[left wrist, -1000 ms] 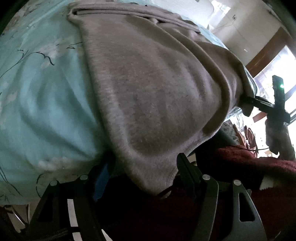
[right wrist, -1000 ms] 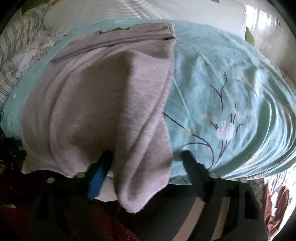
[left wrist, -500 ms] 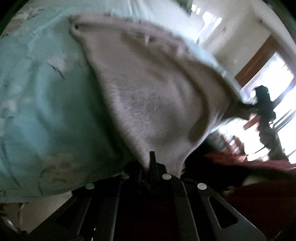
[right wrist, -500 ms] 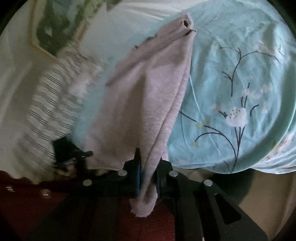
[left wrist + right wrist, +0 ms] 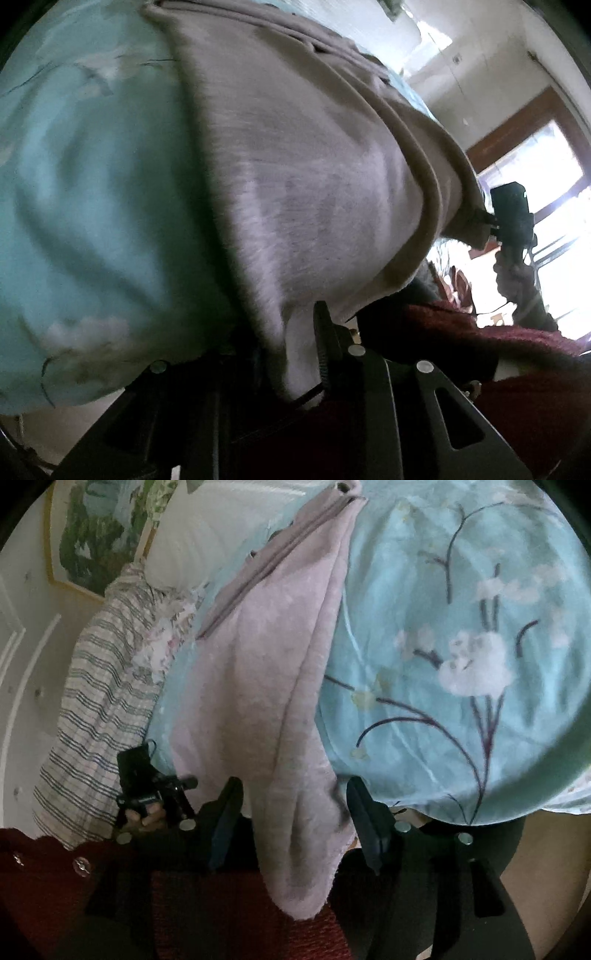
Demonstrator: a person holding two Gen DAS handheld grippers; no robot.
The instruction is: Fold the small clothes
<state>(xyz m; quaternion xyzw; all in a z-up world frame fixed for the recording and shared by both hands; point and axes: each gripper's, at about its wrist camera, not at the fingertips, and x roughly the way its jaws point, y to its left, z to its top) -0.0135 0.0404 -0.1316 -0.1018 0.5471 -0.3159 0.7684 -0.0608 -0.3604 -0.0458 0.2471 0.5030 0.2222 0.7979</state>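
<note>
Both grippers' fingers, clamped on the garment's near hem half a second ago, are opening — right gripper released, left gripper loosening, cloth between — letting it settle on the bed, hem overhanging.

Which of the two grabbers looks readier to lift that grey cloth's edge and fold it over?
Probably the left gripper: the grey cloth fills the narrow gap between its opening jaws. The right gripper gapes wider, opening, its fingers clear of the hem.
</note>
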